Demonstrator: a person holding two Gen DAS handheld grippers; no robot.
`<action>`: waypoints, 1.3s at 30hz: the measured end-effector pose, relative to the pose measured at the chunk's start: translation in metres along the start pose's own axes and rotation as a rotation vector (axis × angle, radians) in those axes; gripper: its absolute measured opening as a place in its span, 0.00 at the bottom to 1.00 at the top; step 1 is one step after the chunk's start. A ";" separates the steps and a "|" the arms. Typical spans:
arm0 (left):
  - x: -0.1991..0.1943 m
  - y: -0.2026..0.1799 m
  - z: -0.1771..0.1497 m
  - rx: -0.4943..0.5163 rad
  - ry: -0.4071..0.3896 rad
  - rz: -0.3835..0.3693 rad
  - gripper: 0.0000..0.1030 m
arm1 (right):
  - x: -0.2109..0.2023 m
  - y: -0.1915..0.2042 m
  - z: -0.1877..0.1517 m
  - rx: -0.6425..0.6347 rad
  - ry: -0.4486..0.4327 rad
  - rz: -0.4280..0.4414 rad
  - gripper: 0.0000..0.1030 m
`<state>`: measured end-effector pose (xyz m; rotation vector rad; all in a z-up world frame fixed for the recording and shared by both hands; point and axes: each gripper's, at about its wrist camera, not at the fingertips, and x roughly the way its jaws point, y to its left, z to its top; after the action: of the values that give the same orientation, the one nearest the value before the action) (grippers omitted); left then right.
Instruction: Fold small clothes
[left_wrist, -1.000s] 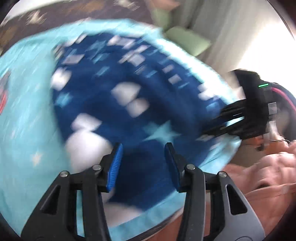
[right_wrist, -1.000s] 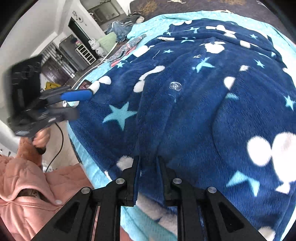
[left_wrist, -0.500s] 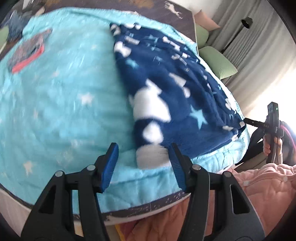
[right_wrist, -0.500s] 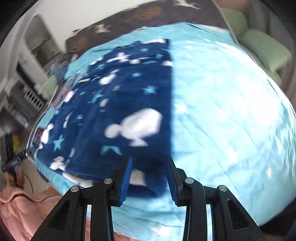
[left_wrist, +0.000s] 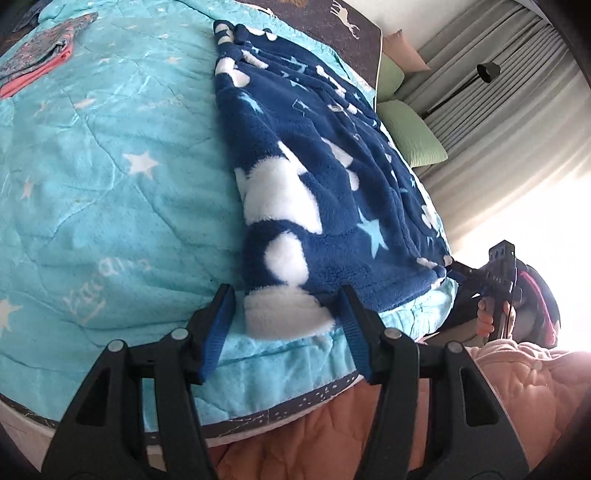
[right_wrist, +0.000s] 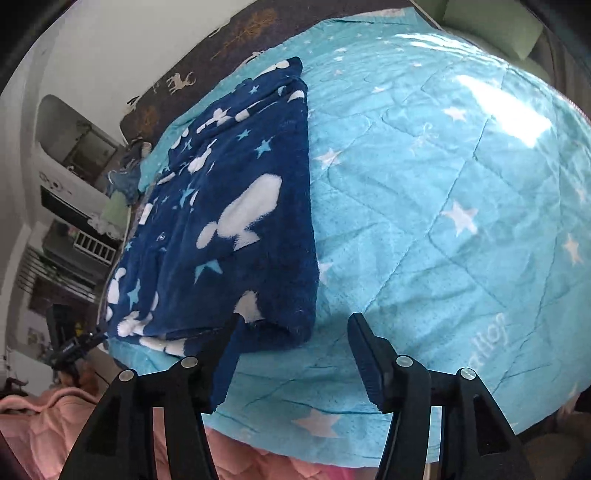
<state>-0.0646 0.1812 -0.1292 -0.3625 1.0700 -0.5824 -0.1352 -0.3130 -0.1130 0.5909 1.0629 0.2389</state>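
A navy fleece garment (left_wrist: 325, 192) with white shapes and pale stars lies folded in a long strip on the turquoise quilt (left_wrist: 110, 184). My left gripper (left_wrist: 286, 328) stands open, its blue pads on either side of the garment's white near corner without pressing it. In the right wrist view the same garment (right_wrist: 236, 206) lies left of centre. My right gripper (right_wrist: 291, 350) has its jaws opening, and the navy near corner sits loose by its left finger (right_wrist: 221, 354). Each view also shows the other gripper small at the garment's far corner: the right gripper (left_wrist: 476, 277) and the left gripper (right_wrist: 74, 347).
The quilt (right_wrist: 443, 184) hangs over the bed's near edge. A person's pink quilted clothing (left_wrist: 517, 387) fills the bottom of both views. A folded patterned cloth (left_wrist: 37, 55) lies at the far left. Green cushions (left_wrist: 410, 136), curtains and a lamp stand to the right.
The right gripper has let go of the fabric it pinched and opened wide. Both grippers have swung apart to the garment's two near corners. The left jaws stand a little wider.
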 end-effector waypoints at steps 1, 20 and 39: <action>0.000 0.000 0.000 0.000 0.000 0.002 0.56 | 0.003 -0.001 0.001 0.011 0.001 0.021 0.58; 0.000 0.000 0.006 -0.063 0.003 0.007 0.37 | 0.038 -0.015 0.026 0.154 0.043 0.320 0.62; -0.036 -0.049 0.088 0.086 -0.192 -0.069 0.16 | 0.012 0.048 0.101 -0.008 -0.069 0.432 0.12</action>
<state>-0.0118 0.1640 -0.0382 -0.3734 0.8485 -0.6395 -0.0363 -0.3021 -0.0593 0.8132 0.8583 0.5950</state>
